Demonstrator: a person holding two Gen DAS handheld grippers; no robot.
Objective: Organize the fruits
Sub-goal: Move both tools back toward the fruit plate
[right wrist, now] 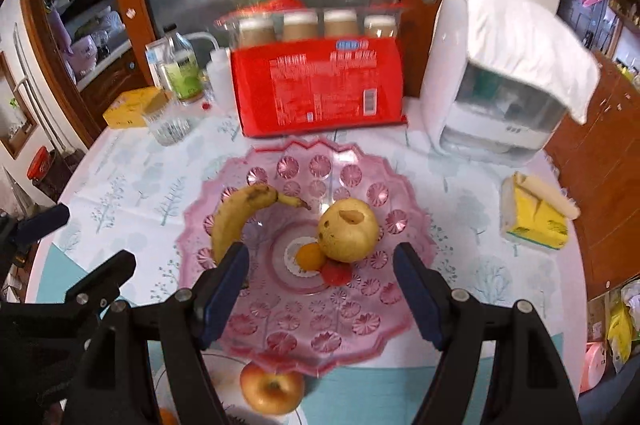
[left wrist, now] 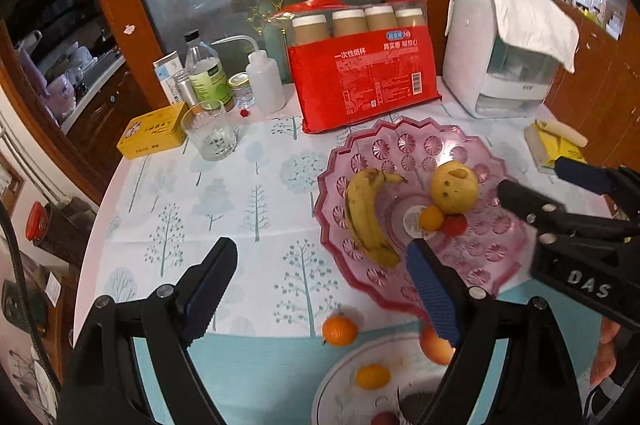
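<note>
A pink glass dish [left wrist: 420, 145] [right wrist: 304, 149] holds a banana [left wrist: 366, 213] [right wrist: 236, 217], a yellow pear [left wrist: 454, 187] [right wrist: 348, 229], a small orange fruit [left wrist: 431, 218] [right wrist: 310, 256] and a small red fruit [left wrist: 455, 225] [right wrist: 336, 273]. In front of it, a white plate [left wrist: 344, 377] carries an apple [left wrist: 436, 345] [right wrist: 272, 387] and a small orange [left wrist: 372, 376]. A mandarin [left wrist: 339, 330] lies on the cloth beside the plate. My left gripper [left wrist: 320, 289] hangs open and empty above the dish's left edge. My right gripper [right wrist: 322, 295] is open and empty over the dish's near side.
Behind the dish stand a red pack of paper cups [left wrist: 360, 81], a white appliance under a cloth [left wrist: 500, 45], a glass tumbler [left wrist: 210, 133], a yellow tin [left wrist: 154, 131] and bottles [left wrist: 206, 69]. A yellow tissue pack [right wrist: 534, 217] lies at the right.
</note>
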